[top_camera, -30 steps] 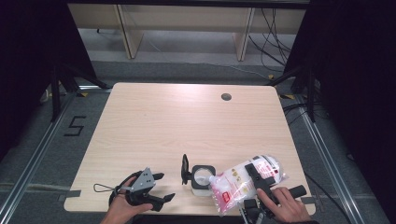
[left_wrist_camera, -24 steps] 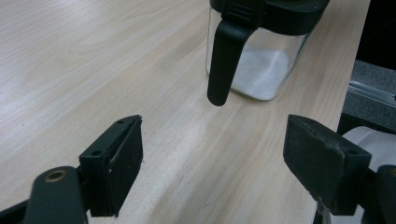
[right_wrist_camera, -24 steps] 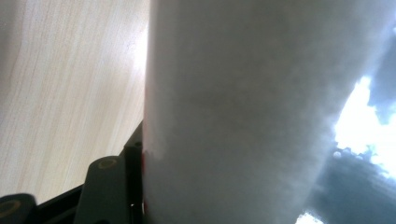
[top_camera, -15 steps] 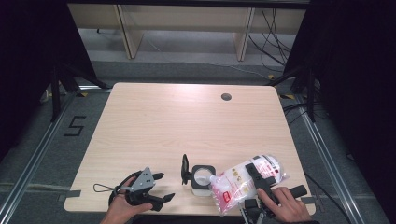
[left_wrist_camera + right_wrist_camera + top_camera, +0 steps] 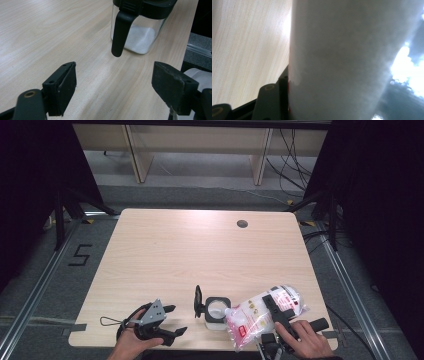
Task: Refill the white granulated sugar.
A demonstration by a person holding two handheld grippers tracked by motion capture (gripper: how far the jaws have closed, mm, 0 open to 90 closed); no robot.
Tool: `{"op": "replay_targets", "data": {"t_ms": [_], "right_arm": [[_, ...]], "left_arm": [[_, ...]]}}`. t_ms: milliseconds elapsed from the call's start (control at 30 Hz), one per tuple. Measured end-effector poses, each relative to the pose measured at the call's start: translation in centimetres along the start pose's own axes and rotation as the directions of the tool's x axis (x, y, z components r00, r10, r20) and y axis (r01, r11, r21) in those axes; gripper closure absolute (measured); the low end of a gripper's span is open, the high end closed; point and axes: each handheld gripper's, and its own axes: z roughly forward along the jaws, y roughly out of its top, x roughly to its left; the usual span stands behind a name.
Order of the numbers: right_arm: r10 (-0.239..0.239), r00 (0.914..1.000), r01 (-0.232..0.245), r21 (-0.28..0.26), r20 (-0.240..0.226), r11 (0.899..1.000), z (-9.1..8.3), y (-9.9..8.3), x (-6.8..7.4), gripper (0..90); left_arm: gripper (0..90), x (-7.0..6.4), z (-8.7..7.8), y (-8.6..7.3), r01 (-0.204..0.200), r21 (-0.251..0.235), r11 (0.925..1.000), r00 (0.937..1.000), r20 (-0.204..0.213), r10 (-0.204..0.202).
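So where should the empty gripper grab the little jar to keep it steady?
Probably by its clear glass body, low down, not by the thin black flap hanging on its near side. The jar stands upright with flat sides, and the left gripper already faces it with its jaws wide open. The bag leans in from the right, so come from the left.

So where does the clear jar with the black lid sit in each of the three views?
High view: the jar stands near the table's front edge, between the two grippers.
Left gripper view: top centre, beyond the open jaws, white powder inside.
Right gripper view: not in it.
Shared landmark: the light wood tabletop.
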Motion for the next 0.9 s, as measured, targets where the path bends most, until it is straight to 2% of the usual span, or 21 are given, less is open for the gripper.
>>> {"op": "replay_targets", "data": {"t_ms": [67,100,167,267,367,433,533,567,600,633,767,800,833,867,900], "right_arm": [[0.002,1.0000,-0.002,-0.005,-0.001,1.000,0.02,0.00,0.02,41.1],[0.003,1.0000,-0.003,-0.005,-0.002,1.000,0.02,0.01,0.04,41.1],[0.014,0.9999,-0.014,0.001,-0.005,1.000,-0.02,0.08,0.12,41.1],[0.011,0.9999,-0.011,0.002,-0.006,1.000,-0.04,0.08,0.09,41.1],[-0.002,1.0000,0.002,0.001,-0.003,1.000,-0.08,0.09,-0.01,41.1],[-0.006,1.0000,0.006,0.005,-0.003,1.000,-0.09,0.10,-0.02,41.1],[-0.004,1.0000,0.004,0.000,0.003,1.000,-0.12,0.06,-0.01,41.2],[-0.002,1.0000,0.002,0.005,0.001,1.000,-0.14,0.06,0.01,41.1],[-0.007,1.0000,0.007,0.004,0.000,1.000,-0.12,0.06,-0.03,41.1],[-0.008,1.0000,0.008,0.007,-0.002,1.000,-0.12,0.07,-0.04,41.1],[-0.009,1.0000,0.009,0.002,0.000,1.000,-0.12,0.09,-0.06,41.2],[0.019,0.9998,-0.019,0.008,-0.006,1.000,-0.14,0.07,0.16,41.2],[0.029,0.9996,-0.029,0.009,-0.004,1.000,-0.14,0.11,0.19,41.2],[-0.018,0.9998,0.018,-0.003,-0.001,1.000,-0.09,0.16,-0.13,41.2],[-0.012,0.9999,0.012,-0.003,-0.002,1.000,-0.09,0.15,-0.07,41.2]], "left_arm": [[19.7,0.01,-0.07,0.02,-0.014,0.001,0.9999,0.9998,-0.010,0.014],[19.7,-0.05,-0.06,0.03,-0.009,-0.005,0.9999,0.9999,-0.008,0.009],[19.7,0.16,-0.18,0.11,-0.040,0.008,0.9992,0.9991,-0.015,0.040],[19.7,0.02,-0.02,-0.01,-0.002,-0.007,1.0000,1.0000,-0.004,0.002],[19.8,0.07,-0.05,0.03,-0.021,-0.005,0.9998,0.9997,-0.009,0.021],[19.7,0.03,-0.03,0.00,-0.007,-0.001,1.0000,1.0000,-0.006,0.007],[19.7,0.06,-0.08,0.03,-0.020,-0.001,0.9998,0.9997,-0.011,0.020],[19.7,0.03,-0.07,0.01,-0.012,0.001,0.9999,0.9999,-0.011,0.012],[19.8,0.11,-0.10,0.04,-0.023,0.003,0.9997,0.9997,-0.009,0.023],[19.8,0.05,-0.09,0.02,-0.011,0.004,0.9999,0.9999,-0.012,0.012],[19.7,0.06,-0.06,0.00,-0.012,-0.002,0.9999,0.9999,-0.008,0.012],[19.7,0.05,-0.08,0.01,-0.009,0.003,1.0000,0.9999,-0.009,0.009],[19.8,0.12,-0.09,0.03,-0.024,-0.001,0.9997,0.9997,-0.009,0.024],[19.7,0.10,-0.12,0.04,-0.023,0.002,0.9997,0.9997,-0.013,0.023],[19.8,0.04,-0.10,0.01,-0.012,0.002,0.9999,0.9998,-0.013,0.012]]}}
